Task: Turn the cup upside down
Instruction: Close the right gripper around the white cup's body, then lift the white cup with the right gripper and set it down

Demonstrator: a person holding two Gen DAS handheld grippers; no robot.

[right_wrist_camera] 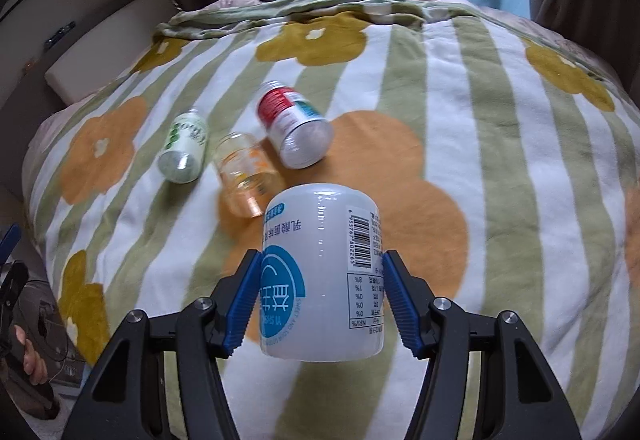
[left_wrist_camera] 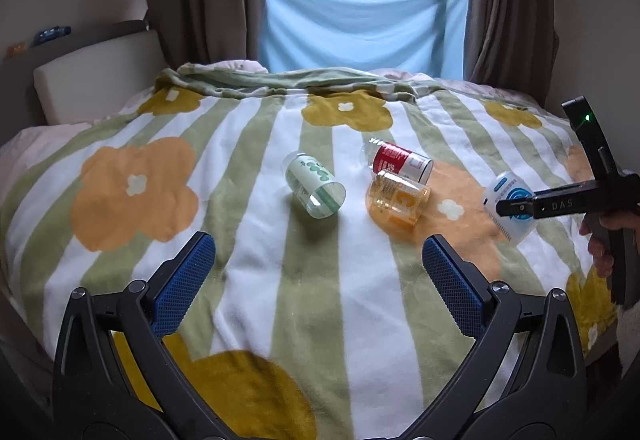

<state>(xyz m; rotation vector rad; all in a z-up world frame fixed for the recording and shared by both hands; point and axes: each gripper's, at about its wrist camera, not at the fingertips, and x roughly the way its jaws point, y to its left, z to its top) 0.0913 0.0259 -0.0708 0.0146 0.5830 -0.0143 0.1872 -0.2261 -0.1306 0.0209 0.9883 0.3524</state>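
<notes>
glossy plastic cup (right_wrist_camera: pixel 320 272); fuzzy cloth blanket (right_wrist_camera: pixel 500 160); ribbed blue pads (right_wrist_camera: pixel 242 304).

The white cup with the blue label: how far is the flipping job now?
Done: the right gripper has clamped the white cup and holds it above the blanket, its print reading upside down. In hand: setting it down. Left: the green cup, orange cup and red cup lie on their sides. The left gripper is open and empty.

Orange cup (right_wrist_camera: pixel 245 176) motion-blurred; hand (left_wrist_camera: pixel 600 240) cut by right edge; white cup (left_wrist_camera: pixel 510 210) partly hidden behind tool.
</notes>
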